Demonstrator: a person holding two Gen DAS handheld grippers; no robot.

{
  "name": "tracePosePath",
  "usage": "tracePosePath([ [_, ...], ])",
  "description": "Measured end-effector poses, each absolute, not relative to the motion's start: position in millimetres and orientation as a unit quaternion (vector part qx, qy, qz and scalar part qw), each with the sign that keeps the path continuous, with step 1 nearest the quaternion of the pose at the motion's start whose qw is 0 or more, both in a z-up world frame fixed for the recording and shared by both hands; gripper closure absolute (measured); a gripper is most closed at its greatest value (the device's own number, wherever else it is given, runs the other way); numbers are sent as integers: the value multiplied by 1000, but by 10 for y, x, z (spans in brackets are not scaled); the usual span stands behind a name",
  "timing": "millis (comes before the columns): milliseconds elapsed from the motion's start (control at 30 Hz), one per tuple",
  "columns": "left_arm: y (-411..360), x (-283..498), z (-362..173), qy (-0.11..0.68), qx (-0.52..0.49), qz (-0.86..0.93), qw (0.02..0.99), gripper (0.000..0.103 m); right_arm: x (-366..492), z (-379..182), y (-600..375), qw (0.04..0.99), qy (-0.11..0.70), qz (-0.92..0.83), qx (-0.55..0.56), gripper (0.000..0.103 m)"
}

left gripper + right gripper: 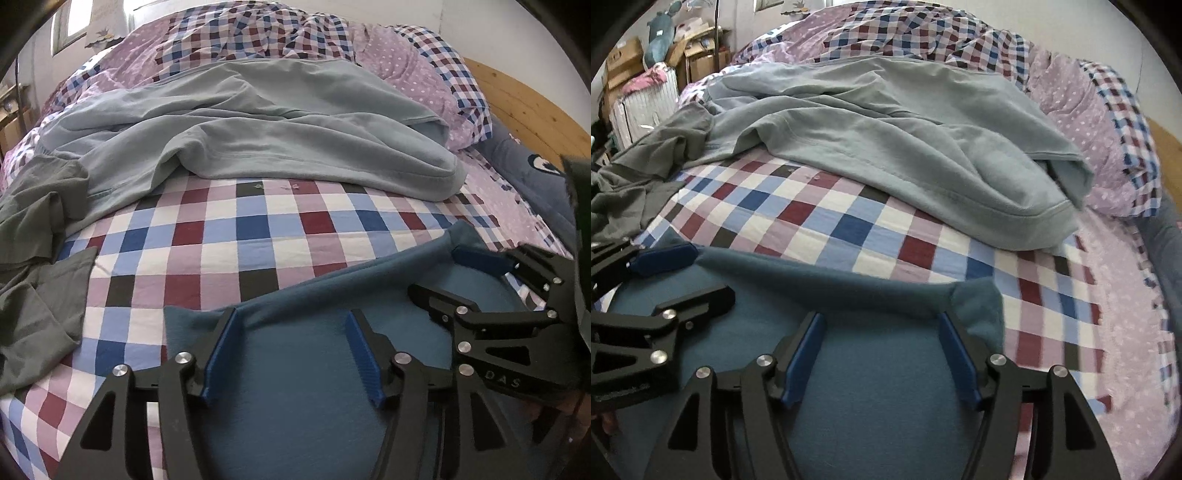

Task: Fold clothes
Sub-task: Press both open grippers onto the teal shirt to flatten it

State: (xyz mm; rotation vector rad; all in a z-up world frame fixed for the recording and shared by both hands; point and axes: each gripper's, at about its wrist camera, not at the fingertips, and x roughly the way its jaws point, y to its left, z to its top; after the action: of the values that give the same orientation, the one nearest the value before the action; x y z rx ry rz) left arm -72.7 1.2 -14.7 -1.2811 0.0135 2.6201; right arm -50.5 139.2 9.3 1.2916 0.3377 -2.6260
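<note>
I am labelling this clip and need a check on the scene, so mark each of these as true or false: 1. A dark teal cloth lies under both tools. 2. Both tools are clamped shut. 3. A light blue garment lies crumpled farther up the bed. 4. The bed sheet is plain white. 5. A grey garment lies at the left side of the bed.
1. True: the dark teal cloth lies under the left tool and the right tool.
2. False: both stand open, the cloth's folded edge between the pads, unpinched.
3. True: the light blue garment lies rumpled.
4. False: the sheet is checked.
5. True: the grey garment.
</note>
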Motion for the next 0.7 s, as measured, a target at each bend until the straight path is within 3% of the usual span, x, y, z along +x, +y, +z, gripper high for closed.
tracePosePath([
  [400,2,-722,-143,-1,-436,892,121,34,577,427,1302,81,94,-907,402,32],
  [533,10,-723,-145,-1,-437,892,121,33,729,296,1147,95,116,-906,396,32],
  [700,20,-726,-146,-1,-437,891,122,32,737,165,1253,109,83,-910,390,28],
])
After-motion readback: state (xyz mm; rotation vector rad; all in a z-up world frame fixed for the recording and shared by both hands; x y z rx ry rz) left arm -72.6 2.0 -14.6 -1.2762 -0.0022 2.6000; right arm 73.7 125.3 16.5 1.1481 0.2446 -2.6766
